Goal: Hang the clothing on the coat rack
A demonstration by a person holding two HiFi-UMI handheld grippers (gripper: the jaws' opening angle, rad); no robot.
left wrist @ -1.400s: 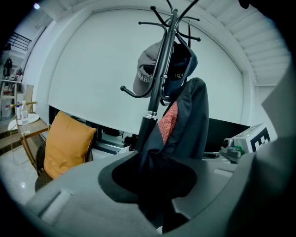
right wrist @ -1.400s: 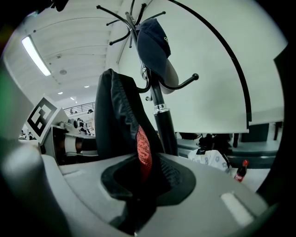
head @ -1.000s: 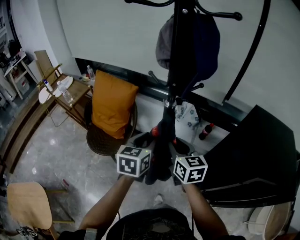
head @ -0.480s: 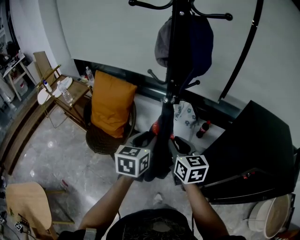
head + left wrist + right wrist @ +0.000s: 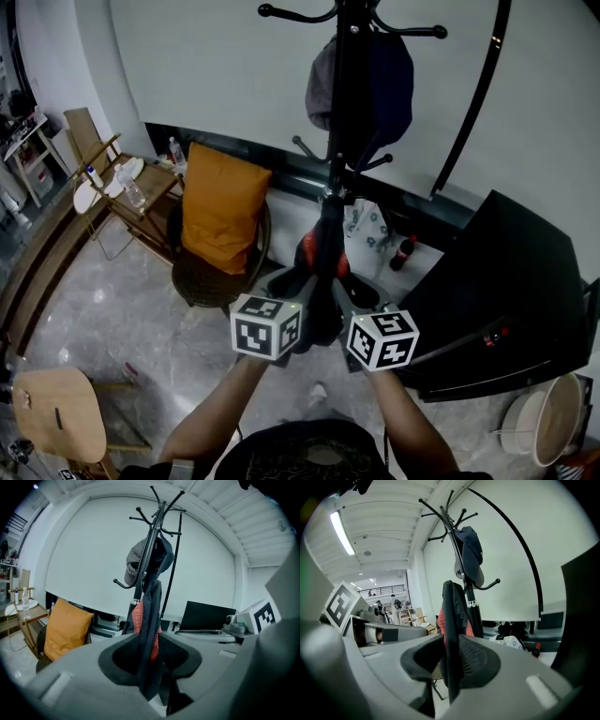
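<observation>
Head view: dark garment (image 5: 322, 300), maybe jacket, tight between closed fingers (image 5: 119, 660) of left gripper (image 5: 152, 663), right gripper (image 5: 451, 665).

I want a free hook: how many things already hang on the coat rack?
2: a grey cap left of the rack's pole, a dark blue cap right of it. More may hide behind. The held garment isn't hung yet.

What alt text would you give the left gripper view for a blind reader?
The left gripper is shut on a dark garment with a red-orange patch, held before a black coat rack. A grey cap hangs on the rack; an orange cushion sits at left.
</observation>
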